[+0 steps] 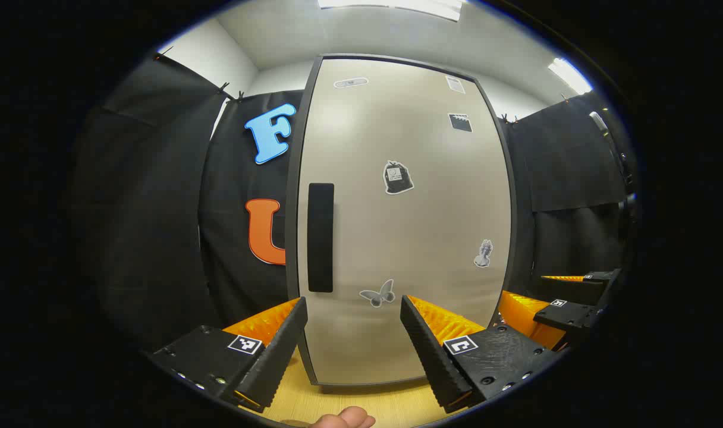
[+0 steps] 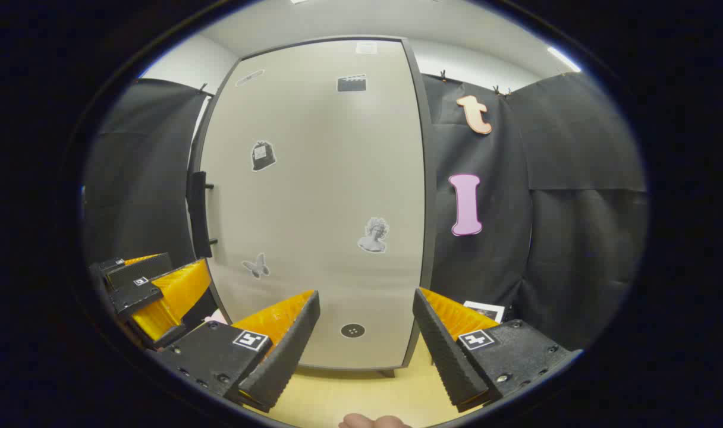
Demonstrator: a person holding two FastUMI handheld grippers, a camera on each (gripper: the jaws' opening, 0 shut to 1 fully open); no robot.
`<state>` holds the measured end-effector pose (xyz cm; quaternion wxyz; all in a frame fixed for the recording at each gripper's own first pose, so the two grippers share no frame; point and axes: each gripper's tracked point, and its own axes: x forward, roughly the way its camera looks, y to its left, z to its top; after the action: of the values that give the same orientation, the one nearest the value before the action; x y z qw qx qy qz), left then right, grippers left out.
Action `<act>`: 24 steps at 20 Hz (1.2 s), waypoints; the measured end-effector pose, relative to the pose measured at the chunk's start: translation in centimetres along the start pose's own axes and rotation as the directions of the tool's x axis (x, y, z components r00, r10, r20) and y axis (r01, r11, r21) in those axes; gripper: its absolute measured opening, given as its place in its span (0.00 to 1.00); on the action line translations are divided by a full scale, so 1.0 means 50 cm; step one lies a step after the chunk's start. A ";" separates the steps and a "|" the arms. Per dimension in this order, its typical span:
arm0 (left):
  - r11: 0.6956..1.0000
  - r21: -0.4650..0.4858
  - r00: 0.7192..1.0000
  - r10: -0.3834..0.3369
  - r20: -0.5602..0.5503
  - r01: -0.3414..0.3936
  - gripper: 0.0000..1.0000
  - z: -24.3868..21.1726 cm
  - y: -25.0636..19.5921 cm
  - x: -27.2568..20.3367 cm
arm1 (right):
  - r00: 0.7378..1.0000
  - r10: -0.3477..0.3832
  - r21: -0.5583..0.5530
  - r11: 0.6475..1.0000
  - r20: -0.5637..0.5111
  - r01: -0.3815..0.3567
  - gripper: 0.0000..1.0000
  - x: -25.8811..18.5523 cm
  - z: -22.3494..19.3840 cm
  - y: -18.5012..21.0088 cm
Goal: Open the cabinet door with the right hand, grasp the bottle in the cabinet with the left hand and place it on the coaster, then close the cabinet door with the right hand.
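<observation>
The cabinet door (image 1: 397, 226) is being seen shut, flush in its dark frame, with the cabinet standing upright on a pale wooden table (image 1: 349, 404). In the left gripper view the door's dark vertical handle (image 1: 320, 238) is being shown near the door's left edge, about mid-height; in the right gripper view the handle (image 2: 198, 214) is being seen edge-on, standing off the door on two short posts. Black cloth is hanging on both sides of the cabinet, close to its frame, so open room is being left mainly in front of the door, above the table strip at its foot.

The left gripper (image 1: 354, 330) is being held level before the lower part of the door, apart from it, its fingers spread wide with nothing between them — the handle is lying just above and beside its left finger in that view. A butterfly sticker (image 1: 377, 293) is being framed between the fingers. The right gripper (image 2: 365, 324) is likewise being held wide and empty in front of the door's lower part, to the right of the handle, and is also being seen at the right of the door in the left gripper view. A small dark round sticker (image 2: 352, 330) on the door is being framed between its fingers.

A fingertip (image 1: 343, 421) of the holding hand is being glimpsed at the bottom edge. The bottle is hidden behind the shut door, so its place cannot be told.
</observation>
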<state>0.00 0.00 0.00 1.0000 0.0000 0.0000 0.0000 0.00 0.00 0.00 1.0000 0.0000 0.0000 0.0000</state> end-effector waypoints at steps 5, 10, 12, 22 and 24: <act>1.000 -0.013 1.000 0.007 -0.010 -0.007 0.95 -0.002 0.005 -0.003 | 1.000 0.004 0.004 1.000 -0.007 -0.004 0.99 -0.002 -0.005 0.000; 1.000 -0.013 1.000 0.007 -0.024 -0.008 0.95 -0.009 0.007 -0.001 | 1.000 0.017 0.001 1.000 -0.014 -0.017 0.99 -0.003 -0.007 0.007; 1.000 -0.011 1.000 0.006 -0.030 -0.006 0.95 -0.013 0.006 -0.001 | 1.000 0.010 -0.004 1.000 -0.020 -0.010 0.99 -0.003 -0.009 0.003; 1.000 0.001 0.999 0.005 -0.034 -0.005 0.95 -0.016 0.024 -0.019 | 0.998 0.066 0.004 0.998 0.006 -0.066 0.99 0.024 0.028 0.045; 1.000 0.007 0.999 0.019 -0.036 -0.019 0.95 -0.017 0.040 -0.031 | 0.995 0.099 -0.011 0.995 0.017 -0.099 0.99 0.040 0.041 0.075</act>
<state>-1.55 1.99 -0.86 0.9998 0.0032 0.0180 0.0094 1.98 3.75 2.03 0.9987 -0.0049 -0.0087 0.0497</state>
